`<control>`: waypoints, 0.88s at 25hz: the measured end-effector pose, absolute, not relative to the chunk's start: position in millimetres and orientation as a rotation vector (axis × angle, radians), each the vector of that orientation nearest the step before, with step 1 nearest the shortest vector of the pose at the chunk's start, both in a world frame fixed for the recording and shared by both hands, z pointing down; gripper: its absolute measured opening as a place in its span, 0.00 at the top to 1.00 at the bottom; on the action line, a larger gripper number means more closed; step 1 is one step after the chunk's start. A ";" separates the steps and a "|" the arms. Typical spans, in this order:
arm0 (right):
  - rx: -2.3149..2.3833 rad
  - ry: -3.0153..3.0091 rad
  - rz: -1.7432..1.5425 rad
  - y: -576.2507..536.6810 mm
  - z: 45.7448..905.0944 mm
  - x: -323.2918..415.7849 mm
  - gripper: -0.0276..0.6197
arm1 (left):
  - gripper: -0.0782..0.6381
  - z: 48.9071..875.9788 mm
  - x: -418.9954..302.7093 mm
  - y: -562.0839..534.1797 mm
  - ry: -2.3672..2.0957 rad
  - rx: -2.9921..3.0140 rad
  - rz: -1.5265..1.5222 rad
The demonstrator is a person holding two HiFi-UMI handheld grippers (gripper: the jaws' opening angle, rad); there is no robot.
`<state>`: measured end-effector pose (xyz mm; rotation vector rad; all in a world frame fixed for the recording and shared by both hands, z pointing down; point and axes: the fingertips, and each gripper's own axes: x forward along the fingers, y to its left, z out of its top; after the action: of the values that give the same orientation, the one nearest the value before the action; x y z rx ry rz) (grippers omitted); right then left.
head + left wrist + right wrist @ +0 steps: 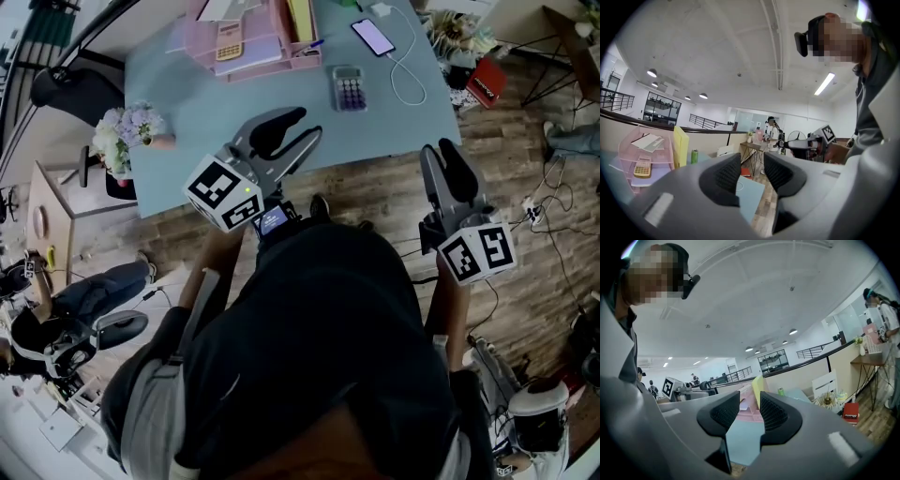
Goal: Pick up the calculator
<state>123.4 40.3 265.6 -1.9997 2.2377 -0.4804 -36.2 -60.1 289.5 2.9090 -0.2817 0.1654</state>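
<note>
Smooth pale-blue table (206, 103) holds the flat, rectangular calculator (349, 89) near a pink tray (272, 58). Your left gripper (306, 127) and right gripper (438, 150) hover short of it, ribbed black jaws parted, empty.

The pink tray stack (251, 39) is cut off by the top edge in the head view, as is the white charger (380, 10). Keys on the calculator (349, 89) are too small to be read, and so is the phone (373, 37) screen. Print on the red box (487, 82) cannot be made out. Much of the wooden floor (375, 187) is hidden by the dark torso (328, 347). A seated person (66, 309) is clipped by the left edge. In the left gripper view the table (751, 197) is mostly covered by the left gripper (752, 166), with only a corner seen between the parted jaws. In the right gripper view the tray stack is partly blocked by the right gripper (750, 404).
</note>
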 end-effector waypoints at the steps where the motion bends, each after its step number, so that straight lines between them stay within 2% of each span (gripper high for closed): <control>1: -2.005 2.236 -0.479 36.8 265.0 121.6 0.75 | 0.62 290.3 -38.3 -64.4 -0.277 2.906 0.158; 22: -1.966 2.367 -0.483 -38.7 260.9 80.7 0.75 | 0.62 302.4 -93.0 -128.7 -0.390 2.886 0.097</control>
<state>80.7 -38.7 260.9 -1.9657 2.3666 -0.4827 -93.0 -128.7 302.4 2.8860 -0.3895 0.0973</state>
